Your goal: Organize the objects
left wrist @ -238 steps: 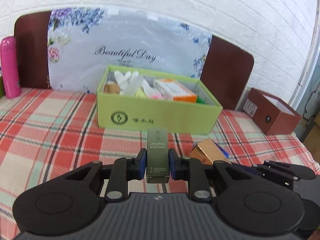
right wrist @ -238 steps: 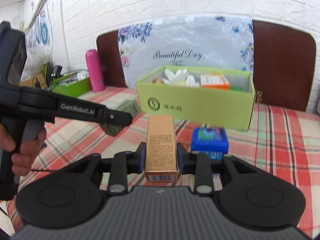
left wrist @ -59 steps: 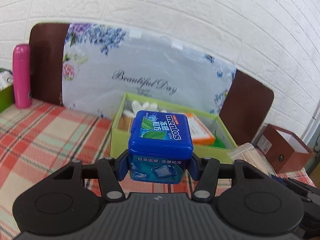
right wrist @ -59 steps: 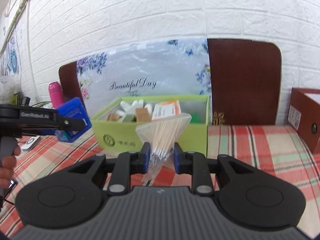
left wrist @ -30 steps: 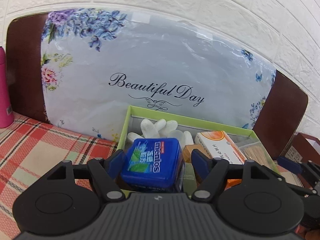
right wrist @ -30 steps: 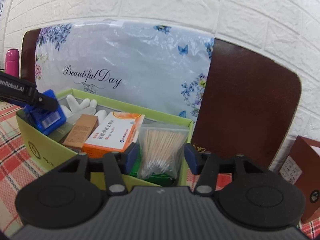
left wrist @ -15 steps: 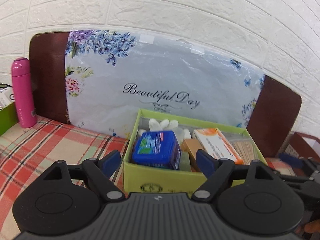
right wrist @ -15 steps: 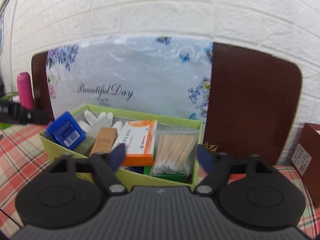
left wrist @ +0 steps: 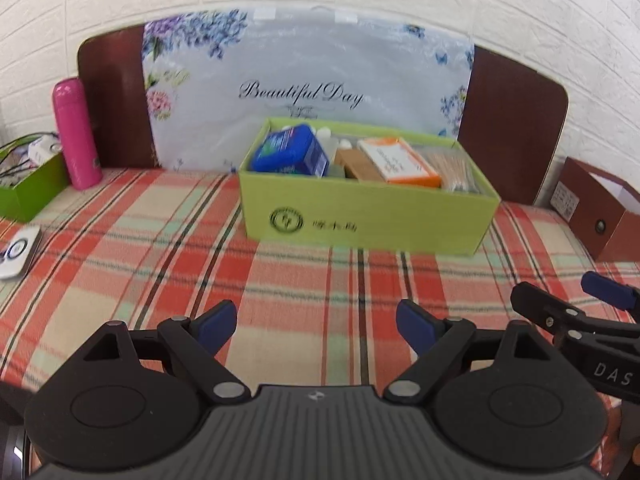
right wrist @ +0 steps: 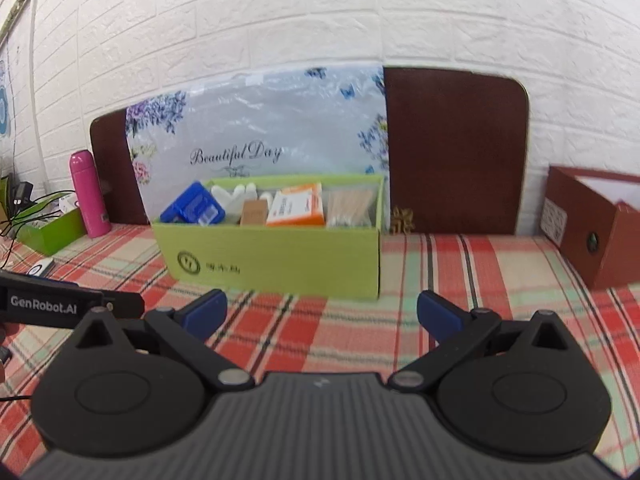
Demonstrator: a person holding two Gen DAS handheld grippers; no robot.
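Box sits toward the bench's back edge, mint tin tilted at its left end, cotton swabs at the right, everything corralled. My left tool and right tool gape wide, empty; organizing looks finished.
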